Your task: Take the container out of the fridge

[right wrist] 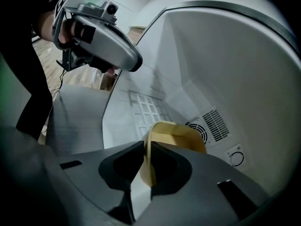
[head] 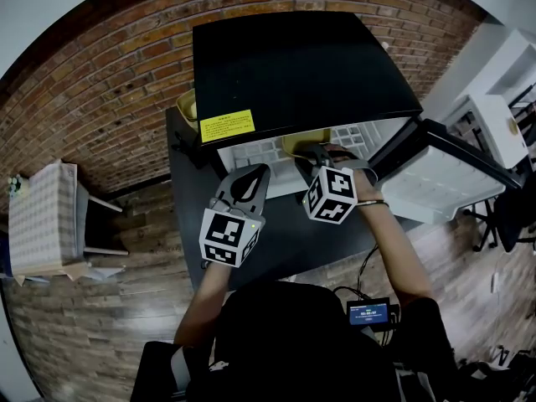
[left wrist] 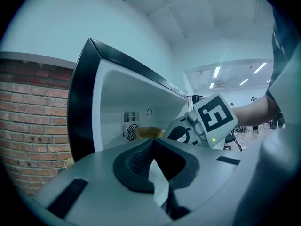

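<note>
Yellow container (right wrist: 178, 134) rim in outstretched right gripper (right wrist: 146, 149)

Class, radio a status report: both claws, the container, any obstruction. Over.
Right claw shut on the wall of the yellow plastic container, inside the black mini fridge. Left claw shut, empty, outside. Fridge door open; way out looks clear.

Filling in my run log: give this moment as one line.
phase: grasp | right gripper: shut on container rim, inside fridge | left gripper: shut, empty, at fridge front | door: open
</note>
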The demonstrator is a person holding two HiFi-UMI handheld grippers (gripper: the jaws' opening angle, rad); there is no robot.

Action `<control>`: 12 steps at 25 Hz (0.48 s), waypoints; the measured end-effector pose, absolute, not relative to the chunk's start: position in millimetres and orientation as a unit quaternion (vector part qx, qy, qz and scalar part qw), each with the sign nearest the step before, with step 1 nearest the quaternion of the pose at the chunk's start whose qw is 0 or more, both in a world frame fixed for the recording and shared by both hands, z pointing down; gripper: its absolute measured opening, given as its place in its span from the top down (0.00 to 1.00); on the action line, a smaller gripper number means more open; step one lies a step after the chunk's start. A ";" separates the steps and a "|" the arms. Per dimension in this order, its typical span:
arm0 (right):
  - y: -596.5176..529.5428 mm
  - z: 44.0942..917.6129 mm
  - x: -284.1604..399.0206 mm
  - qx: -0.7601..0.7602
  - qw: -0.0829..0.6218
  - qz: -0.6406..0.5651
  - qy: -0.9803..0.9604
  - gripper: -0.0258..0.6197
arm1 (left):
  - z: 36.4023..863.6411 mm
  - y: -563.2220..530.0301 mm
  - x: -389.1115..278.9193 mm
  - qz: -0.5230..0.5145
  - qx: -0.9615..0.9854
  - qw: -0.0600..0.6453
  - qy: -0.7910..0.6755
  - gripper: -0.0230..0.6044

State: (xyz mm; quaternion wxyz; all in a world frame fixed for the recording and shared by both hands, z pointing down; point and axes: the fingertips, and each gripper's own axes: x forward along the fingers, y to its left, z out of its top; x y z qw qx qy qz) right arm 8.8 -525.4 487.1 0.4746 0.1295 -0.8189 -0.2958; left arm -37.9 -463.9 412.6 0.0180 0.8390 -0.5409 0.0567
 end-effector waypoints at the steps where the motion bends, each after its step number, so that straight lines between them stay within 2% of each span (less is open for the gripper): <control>1: -524.3 487.5 8.6 0.128 0.475 -0.293 -0.819 0.84 | 412.6 -463.3 -38.0 0.057 0.839 0.018 -0.540 0.94; 12: -512.7 490.4 9.6 0.121 0.486 -0.278 -0.819 0.88 | 412.6 -455.6 -37.5 0.056 0.847 0.017 -0.529 0.94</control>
